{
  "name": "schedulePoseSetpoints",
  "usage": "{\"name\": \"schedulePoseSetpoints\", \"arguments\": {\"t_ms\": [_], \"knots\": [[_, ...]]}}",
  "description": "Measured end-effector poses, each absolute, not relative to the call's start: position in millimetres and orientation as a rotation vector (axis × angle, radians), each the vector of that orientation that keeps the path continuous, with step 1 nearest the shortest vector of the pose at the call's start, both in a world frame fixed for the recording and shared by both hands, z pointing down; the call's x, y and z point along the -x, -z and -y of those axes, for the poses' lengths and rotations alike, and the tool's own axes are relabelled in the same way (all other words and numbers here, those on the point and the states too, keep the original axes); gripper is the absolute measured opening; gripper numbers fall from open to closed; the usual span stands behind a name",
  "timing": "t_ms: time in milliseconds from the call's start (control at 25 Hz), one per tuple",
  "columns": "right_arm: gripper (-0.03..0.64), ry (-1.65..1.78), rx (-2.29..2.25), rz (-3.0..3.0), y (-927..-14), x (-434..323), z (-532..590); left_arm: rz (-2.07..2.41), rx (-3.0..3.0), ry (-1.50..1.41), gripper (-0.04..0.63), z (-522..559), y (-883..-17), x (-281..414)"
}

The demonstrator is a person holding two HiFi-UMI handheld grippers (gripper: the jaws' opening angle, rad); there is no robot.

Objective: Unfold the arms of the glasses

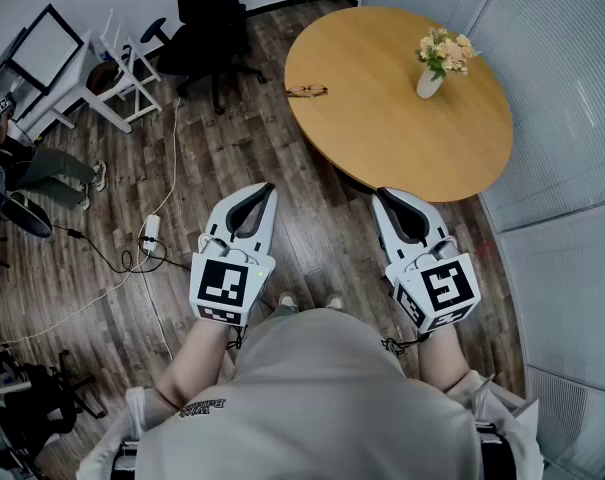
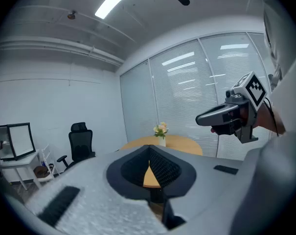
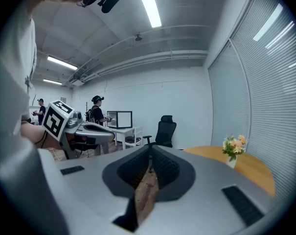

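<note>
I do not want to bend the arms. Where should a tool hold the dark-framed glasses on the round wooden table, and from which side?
Probably the front frame at the bridge, coming from above: the dark-framed glasses lie flat near the round wooden table's left edge. That leaves the arms free to swing out. Hinges are too small to see.

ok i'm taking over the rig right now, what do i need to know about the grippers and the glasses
Left gripper: shut, empty, held over the floor short of the table.
Right gripper: shut, empty, level with the left one.
Glasses: lying near the left edge of the round table, out of reach, well apart from the vase of flowers. They are too small to tell how the arms lie.
Done: nothing yet.
Left: step up to the table, open the grippers, probably steady the frame with one and unfold each arm with the other.
</note>
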State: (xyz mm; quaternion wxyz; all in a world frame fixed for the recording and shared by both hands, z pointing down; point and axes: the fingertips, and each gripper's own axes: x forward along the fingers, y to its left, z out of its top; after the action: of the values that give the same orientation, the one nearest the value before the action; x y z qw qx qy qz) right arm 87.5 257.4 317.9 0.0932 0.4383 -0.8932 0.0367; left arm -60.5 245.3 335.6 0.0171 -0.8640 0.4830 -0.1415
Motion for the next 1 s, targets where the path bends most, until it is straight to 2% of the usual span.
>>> {"name": "schedulePoseSetpoints", "arguments": {"t_ms": [1000], "knots": [[0.04,-0.145,-1.333,2.645,-323,-101,-257,-1.497,2.689,0.469,0.023,-250,-338,49]]}}
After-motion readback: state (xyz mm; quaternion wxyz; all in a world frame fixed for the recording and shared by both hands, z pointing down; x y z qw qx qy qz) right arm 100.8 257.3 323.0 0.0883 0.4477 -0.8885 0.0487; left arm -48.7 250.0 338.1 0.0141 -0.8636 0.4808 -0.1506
